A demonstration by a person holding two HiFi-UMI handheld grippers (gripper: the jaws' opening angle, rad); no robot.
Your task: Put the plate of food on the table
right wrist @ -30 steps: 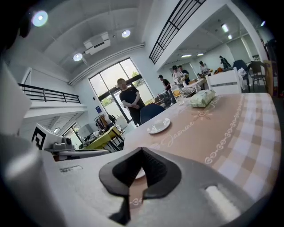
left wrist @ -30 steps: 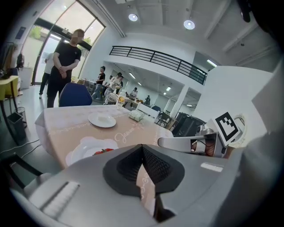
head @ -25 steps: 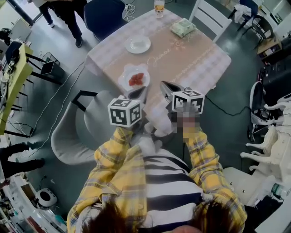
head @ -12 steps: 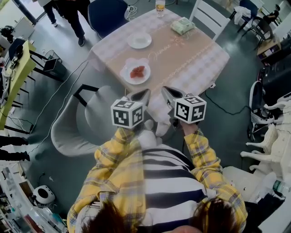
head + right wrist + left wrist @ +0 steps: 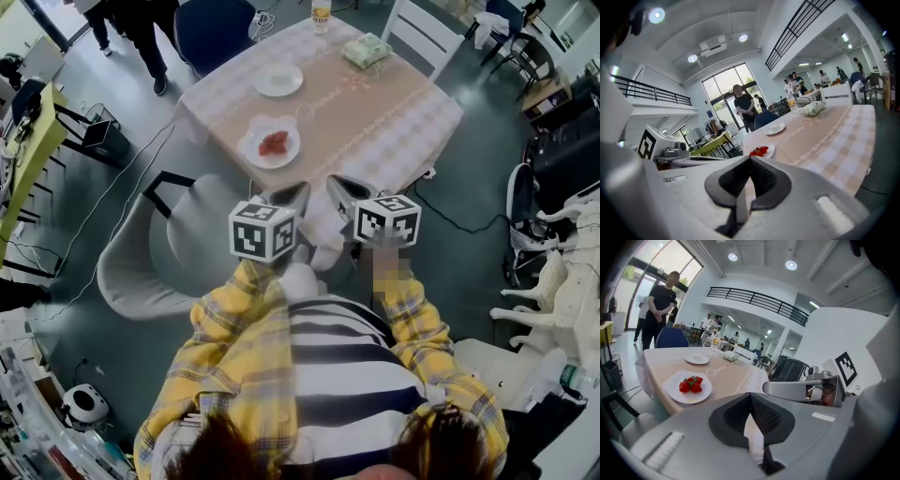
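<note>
A white plate of strawberries (image 5: 272, 143) lies on the tablecloth of the table (image 5: 375, 112), near its front left edge. Both grippers hover side by side in front of that edge, clear of the plate. My left gripper (image 5: 291, 195) is shut with nothing in it. The right gripper (image 5: 341, 185) is also shut and empty. In the left gripper view the plate of strawberries (image 5: 689, 386) sits ahead to the left of the left gripper (image 5: 751, 397), with the right gripper's body (image 5: 801, 389) alongside. In the right gripper view the plate (image 5: 761, 151) shows just past the right gripper (image 5: 750, 159).
An empty white plate (image 5: 278, 81), a glass (image 5: 322, 11) and a tissue pack (image 5: 367, 51) lie farther back on the table. A grey chair (image 5: 159, 253) stands at the front left, a white chair (image 5: 427, 33) behind. People stand at the upper left (image 5: 141, 28). Cables cross the floor.
Both grippers and the person have drawn back from the table, so the gap between the left gripper's tip and the strawberry plate has grown. The plate stays on the table.
</note>
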